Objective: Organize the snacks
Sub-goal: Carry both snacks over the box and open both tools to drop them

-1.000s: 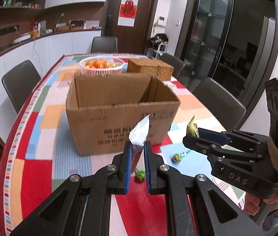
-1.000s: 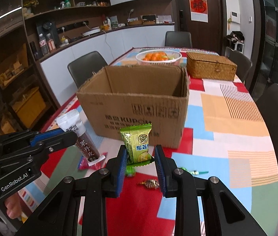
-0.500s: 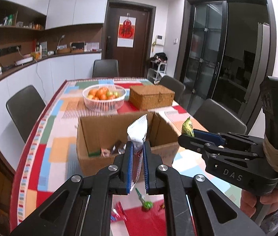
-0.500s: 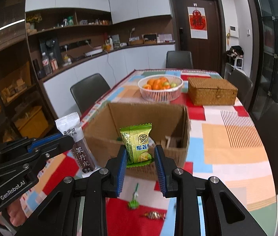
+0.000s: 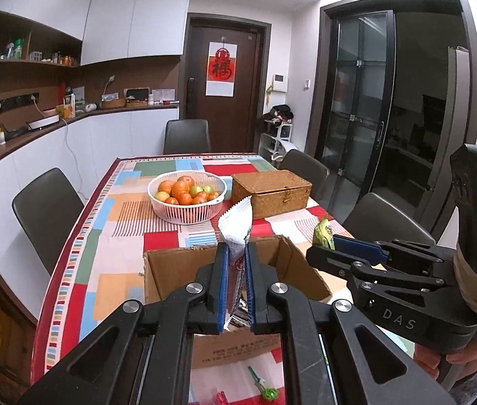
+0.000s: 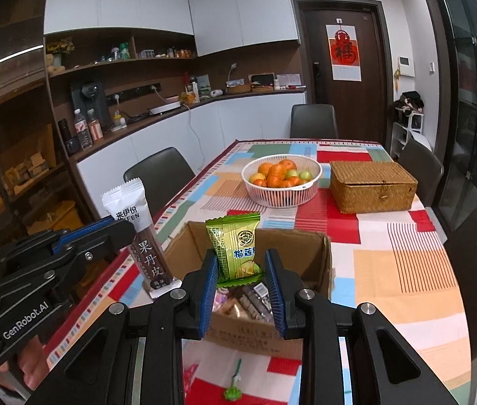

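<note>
My left gripper [image 5: 236, 287] is shut on a white and brown fruit-leather packet [image 5: 236, 227], held upright above the open cardboard box [image 5: 171, 270]. My right gripper [image 6: 241, 290] is shut on a green durian snack packet [image 6: 236, 248], also above the box [image 6: 323, 263]. The box holds several wrapped snacks [image 6: 245, 300]. In the right wrist view the left gripper [image 6: 117, 233] holds its packet [image 6: 140, 236] at the box's left. In the left wrist view the right gripper [image 5: 326, 249] holds the green packet [image 5: 323, 234] at the box's right.
A white basket of fruit [image 5: 187, 199] and a wicker box [image 5: 270, 192] stand farther back on the patchwork tablecloth [image 5: 110, 236]. Loose green-wrapped candies [image 5: 265, 388] lie in front of the box. Dark chairs [image 5: 46, 209] surround the table.
Both grippers have risen with their packets from table level to above the box, whose inside now shows. Their grips have not changed.
</note>
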`<state>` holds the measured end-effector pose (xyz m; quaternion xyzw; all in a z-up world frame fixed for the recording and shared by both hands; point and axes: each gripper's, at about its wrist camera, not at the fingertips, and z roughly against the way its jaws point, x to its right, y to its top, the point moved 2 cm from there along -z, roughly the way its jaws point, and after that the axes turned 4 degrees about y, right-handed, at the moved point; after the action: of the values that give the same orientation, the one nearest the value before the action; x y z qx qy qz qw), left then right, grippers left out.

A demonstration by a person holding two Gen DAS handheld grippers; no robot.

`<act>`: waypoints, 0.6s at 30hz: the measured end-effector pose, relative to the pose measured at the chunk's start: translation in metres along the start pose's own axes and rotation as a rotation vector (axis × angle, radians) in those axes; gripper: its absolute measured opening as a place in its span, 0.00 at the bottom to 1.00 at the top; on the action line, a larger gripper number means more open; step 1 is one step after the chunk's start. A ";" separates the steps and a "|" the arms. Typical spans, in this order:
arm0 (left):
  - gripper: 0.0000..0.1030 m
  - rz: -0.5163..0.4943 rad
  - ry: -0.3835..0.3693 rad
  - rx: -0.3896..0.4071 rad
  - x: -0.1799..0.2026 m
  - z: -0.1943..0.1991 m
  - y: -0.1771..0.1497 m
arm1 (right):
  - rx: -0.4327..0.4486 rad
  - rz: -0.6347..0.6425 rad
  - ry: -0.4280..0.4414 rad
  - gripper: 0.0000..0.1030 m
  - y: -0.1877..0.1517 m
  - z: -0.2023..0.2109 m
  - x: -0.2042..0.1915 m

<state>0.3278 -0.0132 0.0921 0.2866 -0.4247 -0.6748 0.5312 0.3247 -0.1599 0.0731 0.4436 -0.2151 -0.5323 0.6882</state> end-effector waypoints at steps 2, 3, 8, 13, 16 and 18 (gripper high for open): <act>0.10 0.003 0.006 -0.013 -0.003 -0.009 0.000 | -0.012 -0.003 -0.008 0.28 0.003 -0.009 0.004; 0.10 0.007 0.008 -0.021 -0.005 -0.015 0.001 | -0.019 -0.005 -0.012 0.28 0.004 -0.013 0.005; 0.10 0.023 0.013 -0.068 -0.013 -0.039 -0.005 | -0.051 -0.018 -0.024 0.28 0.005 -0.035 0.015; 0.10 0.029 0.015 -0.126 -0.020 -0.068 -0.010 | -0.084 -0.025 -0.029 0.28 0.001 -0.055 0.021; 0.11 0.031 0.021 -0.155 -0.022 -0.079 -0.016 | -0.106 -0.031 -0.030 0.28 0.000 -0.065 0.024; 0.10 0.034 0.023 -0.176 -0.024 -0.085 -0.020 | -0.120 -0.033 -0.031 0.28 -0.003 -0.072 0.025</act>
<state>0.3962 -0.0117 0.0322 0.2395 -0.3624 -0.6968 0.5707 0.3871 -0.1561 0.0296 0.3967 -0.1859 -0.5624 0.7013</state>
